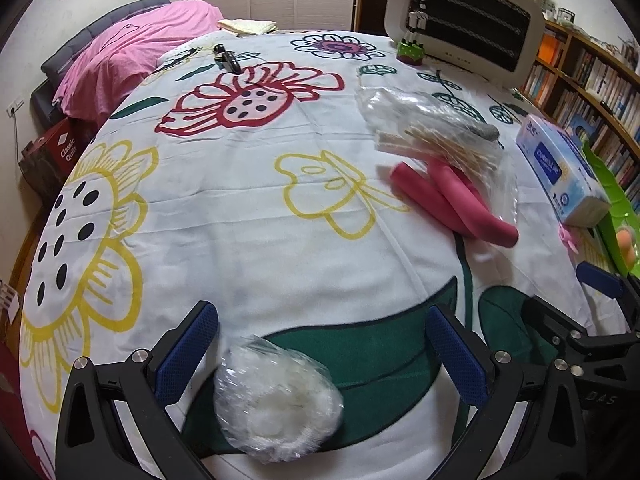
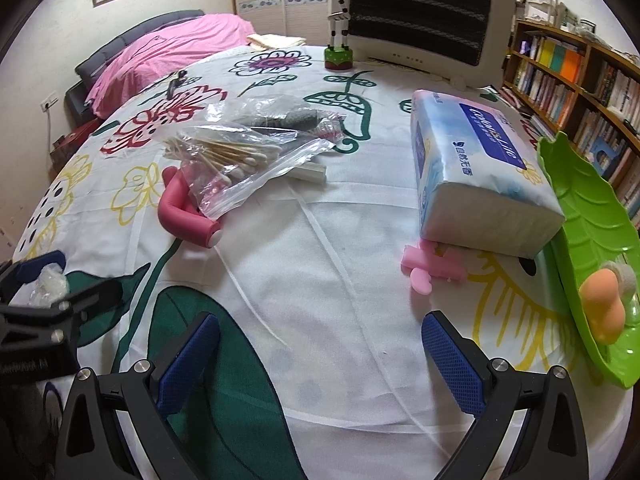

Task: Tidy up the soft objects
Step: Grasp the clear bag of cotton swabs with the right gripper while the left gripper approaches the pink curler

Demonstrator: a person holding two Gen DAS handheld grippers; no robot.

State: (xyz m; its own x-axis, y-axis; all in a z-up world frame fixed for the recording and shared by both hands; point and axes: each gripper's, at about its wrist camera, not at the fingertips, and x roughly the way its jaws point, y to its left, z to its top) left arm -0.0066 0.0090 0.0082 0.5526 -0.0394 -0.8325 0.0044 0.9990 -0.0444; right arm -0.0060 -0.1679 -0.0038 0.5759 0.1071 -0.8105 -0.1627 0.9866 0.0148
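My left gripper (image 1: 320, 344) is open; a clear bag of white cotton pads (image 1: 276, 400) lies on the floral cloth between its fingers, nearer the left one. My right gripper (image 2: 320, 346) is open and empty above the cloth. Pink foam rollers (image 1: 452, 200) (image 2: 184, 216) lie partly under a clear bag of cotton swabs (image 1: 440, 136) (image 2: 236, 156). A blue-and-white tissue pack (image 2: 480, 172) (image 1: 560, 172) leans on a green leaf tray (image 2: 600, 240) that holds an orange makeup sponge (image 2: 604, 308) and a grey puff. A pink sponge piece (image 2: 432, 268) lies under the pack's near end.
A white heater (image 2: 420, 16) and a striped giraffe figure on a green base (image 2: 338, 40) stand at the far edge. A dark small object (image 1: 226, 58) lies far left. Bookshelves (image 2: 580, 80) line the right; a pink-covered bed (image 1: 132, 60) is beyond on the left.
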